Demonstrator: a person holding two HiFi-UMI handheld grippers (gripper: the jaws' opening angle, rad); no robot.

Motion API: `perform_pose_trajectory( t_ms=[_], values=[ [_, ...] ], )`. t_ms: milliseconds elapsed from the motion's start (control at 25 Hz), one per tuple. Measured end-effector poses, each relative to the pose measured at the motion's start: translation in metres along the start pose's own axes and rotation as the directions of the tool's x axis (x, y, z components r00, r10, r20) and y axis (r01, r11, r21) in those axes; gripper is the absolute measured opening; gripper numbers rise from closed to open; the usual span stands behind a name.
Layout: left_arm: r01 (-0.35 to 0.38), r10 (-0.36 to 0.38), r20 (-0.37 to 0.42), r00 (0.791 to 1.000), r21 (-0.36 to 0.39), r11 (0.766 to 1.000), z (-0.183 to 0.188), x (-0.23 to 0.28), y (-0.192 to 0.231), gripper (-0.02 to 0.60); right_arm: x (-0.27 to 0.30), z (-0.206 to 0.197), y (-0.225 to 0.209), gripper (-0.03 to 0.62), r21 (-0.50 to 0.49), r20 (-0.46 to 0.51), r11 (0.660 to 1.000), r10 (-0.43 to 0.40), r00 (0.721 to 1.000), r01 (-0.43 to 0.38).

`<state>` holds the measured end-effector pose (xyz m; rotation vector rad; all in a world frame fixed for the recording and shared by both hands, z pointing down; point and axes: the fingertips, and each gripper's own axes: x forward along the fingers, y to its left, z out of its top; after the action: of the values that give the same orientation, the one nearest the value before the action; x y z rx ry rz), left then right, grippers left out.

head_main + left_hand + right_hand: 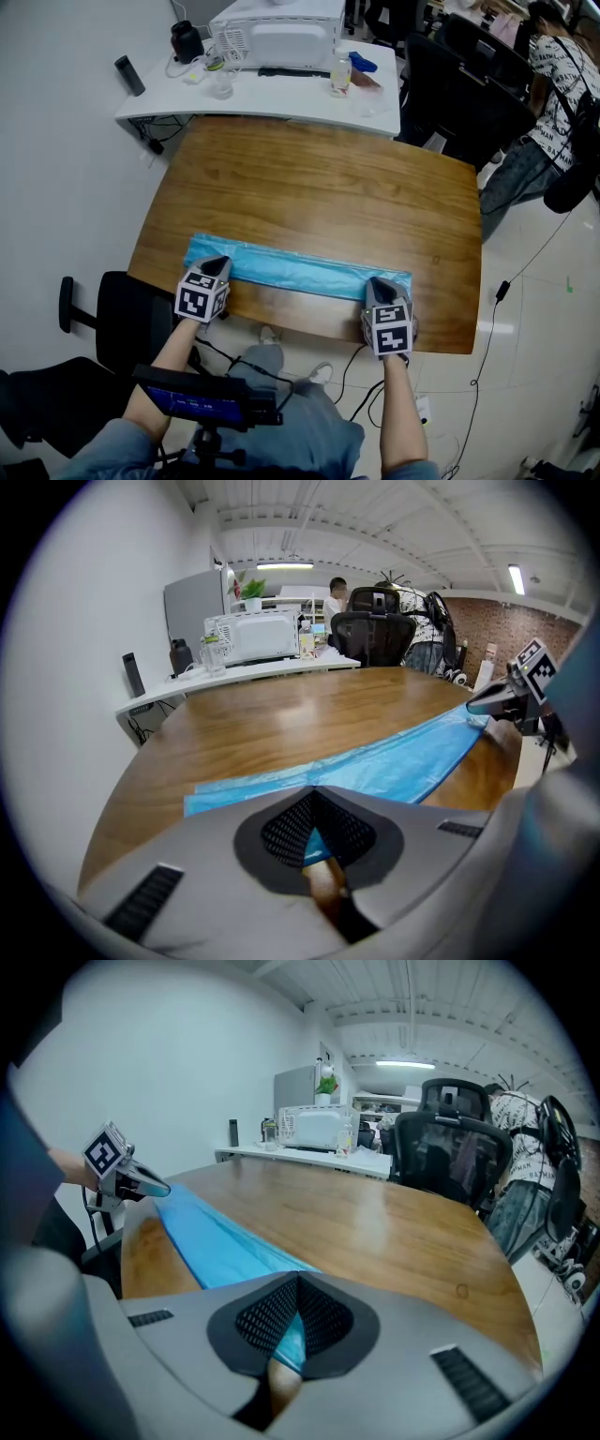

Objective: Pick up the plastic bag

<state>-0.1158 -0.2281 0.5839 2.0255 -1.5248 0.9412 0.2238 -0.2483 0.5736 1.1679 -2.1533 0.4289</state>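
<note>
Left claw [217,263] and right claw [379,282] pinch the blue plastic bag [300,270] on a wooden table [319,187] near a white desk [178,96].

A wooden table [328,187] carries one plastic bag [300,268] (blue, flat).

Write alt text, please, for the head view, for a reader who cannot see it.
A left hand-held gripper and a right hand-held gripper each pinch one end of a long blue bag lying flat along the near edge of a wooden table. A cluttered white desk stands beyond.
</note>
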Motion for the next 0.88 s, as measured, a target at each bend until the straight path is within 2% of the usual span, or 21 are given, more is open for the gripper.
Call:
perform_pose_trajectory(
  t_ms=[280, 520, 720, 880],
  values=[
    [-0.007, 0.007, 0.072, 0.997, -0.010, 1.000, 0.017, -0.024, -0.026, 0.011, -0.021, 0.013, 0.007, 0.000, -0.012, 0.069, 0.999, 0.041, 0.997, -0.041],
    [-0.014, 0.018, 0.172, 0.985, -0.023, 1.000, 0.039, -0.054, -0.057, 0.011, -0.047, 0.031, 0.018, 0.000, -0.049, 0.147, 0.995, 0.098, 0.984, -0.092],
    [-0.013, 0.016, 0.294, 0.956, -0.013, 1.000, 0.063, -0.084, -0.086, 0.011, -0.071, 0.050, 0.037, 0.000, -0.088, 0.232, 0.984, 0.168, 0.958, -0.152],
    [0.024, -0.020, 0.404, 0.915, -0.004, 1.000, 0.092, -0.111, -0.111, 0.011, -0.093, 0.074, 0.050, 0.000, -0.107, 0.312, 0.977, 0.209, 0.927, -0.184]
  ],
)
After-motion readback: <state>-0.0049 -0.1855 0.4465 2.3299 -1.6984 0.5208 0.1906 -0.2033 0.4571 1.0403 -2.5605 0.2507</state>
